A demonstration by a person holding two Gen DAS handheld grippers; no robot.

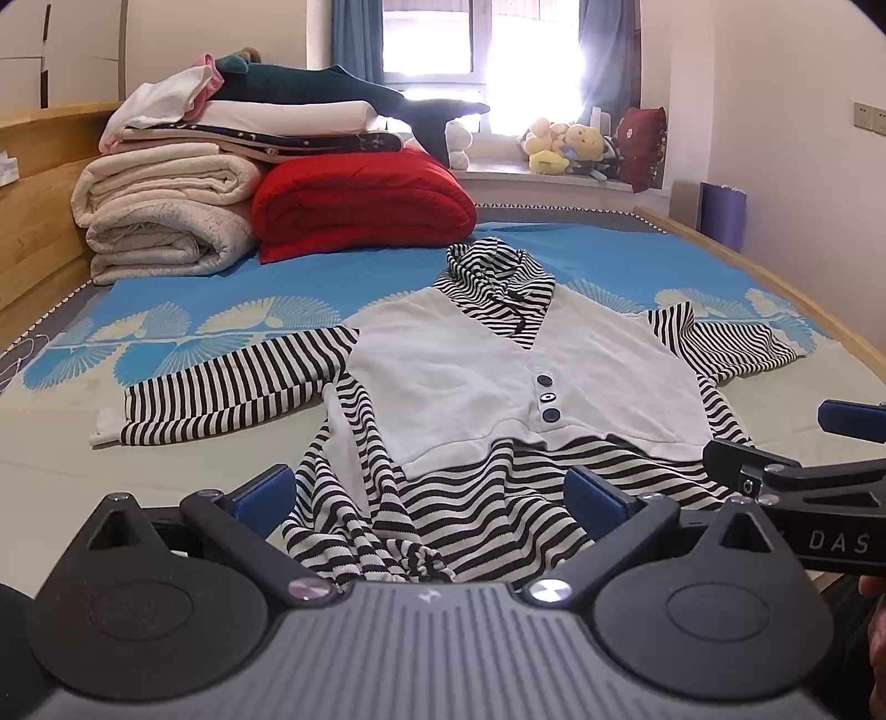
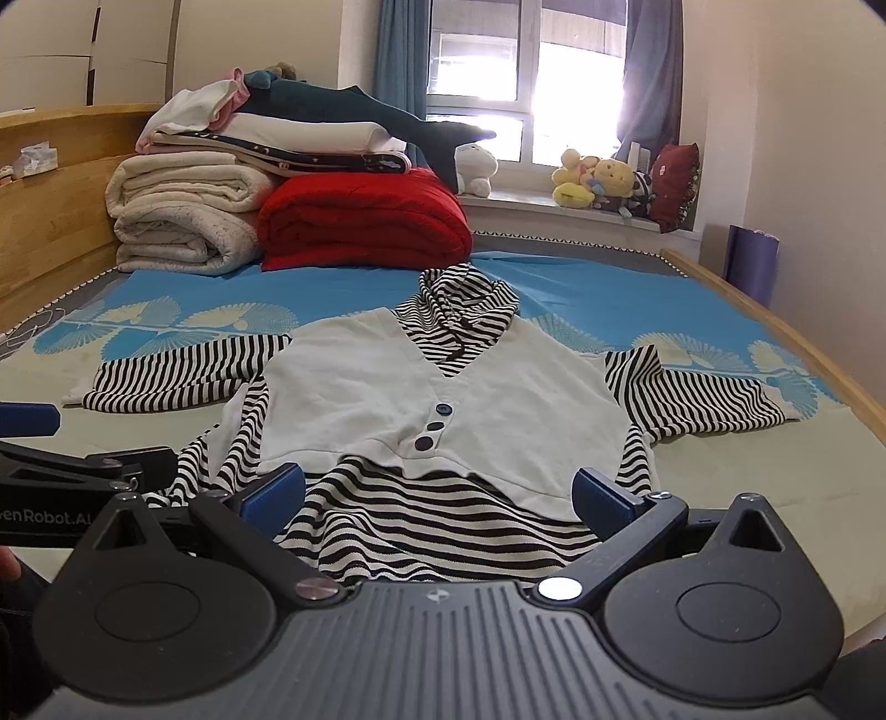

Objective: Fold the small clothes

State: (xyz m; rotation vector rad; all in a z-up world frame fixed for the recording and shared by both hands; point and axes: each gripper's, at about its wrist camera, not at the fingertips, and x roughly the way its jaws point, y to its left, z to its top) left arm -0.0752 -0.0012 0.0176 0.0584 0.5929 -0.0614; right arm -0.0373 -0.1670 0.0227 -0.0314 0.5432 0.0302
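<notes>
At the far left, the wooden headboard (image 1: 33,166) borders the bed (image 1: 55,498), which is covered by a sheet with a blue leaf pattern. Next to the headboard stands a stack of cream blankets (image 1: 160,221), with folded linens and a dark plush shark (image 1: 332,88) on top; a folded red quilt (image 1: 360,210) lies just beside the stack. The small garment (image 1: 487,376), a striped top with a white vest front and three dark buttons, lies face up near the middle of the bed, collar toward the window (image 1: 476,39), both sleeves spread outward, hem toward the cameras and bunched at the left. The left gripper (image 1: 429,493) sits over the bunched left part of the hem with its fingers wide apart, holding nothing. The right gripper (image 2: 440,493) sits just beside it, over the right part of the hem, fingers likewise wide apart and empty; whether the pads touch the cloth cannot be told. At the far right, plush toys (image 2: 598,177) and a dark red cushion (image 2: 678,183) rest on the windowsill.
</notes>
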